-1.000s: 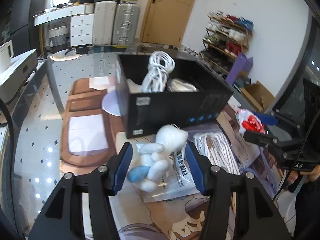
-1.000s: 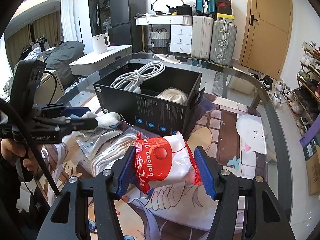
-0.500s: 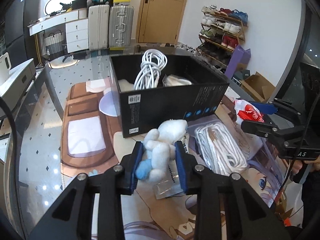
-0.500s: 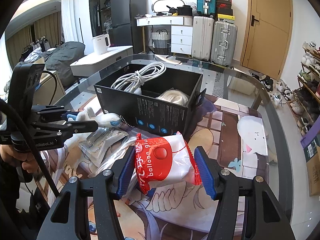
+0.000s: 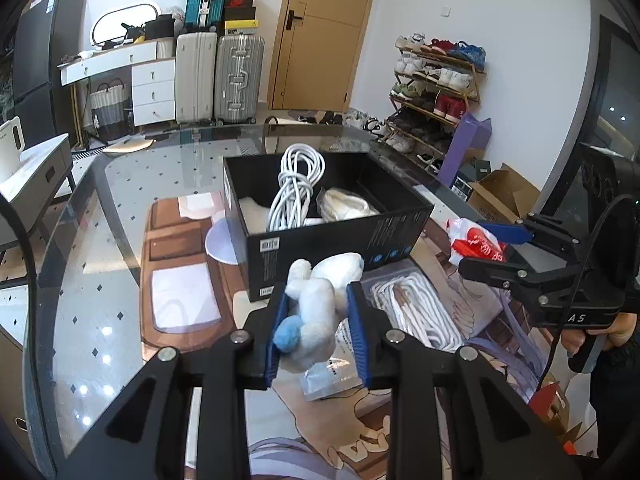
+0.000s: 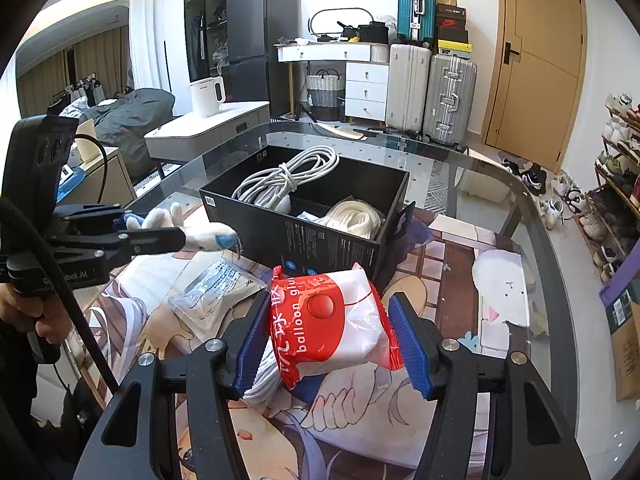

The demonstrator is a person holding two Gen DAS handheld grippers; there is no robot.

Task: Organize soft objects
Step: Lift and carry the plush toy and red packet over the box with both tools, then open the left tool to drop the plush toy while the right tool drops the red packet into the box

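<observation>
Plush toy [image 5: 316, 312] lifted, glass table [image 5: 100, 280], suitcases [image 5: 218, 76] behind

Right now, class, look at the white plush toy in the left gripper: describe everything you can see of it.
The white plush toy is small, fluffy and soft-looking, with stubby limbs and one light blue rounded part at its lower left. The left gripper is shut on its body, the blue pads pressing both sides. It is lifted off the printed mat, in front of the black box, above a clear plastic packet. In the right wrist view its blue-marked end pokes past the gripper toward the box.
</observation>
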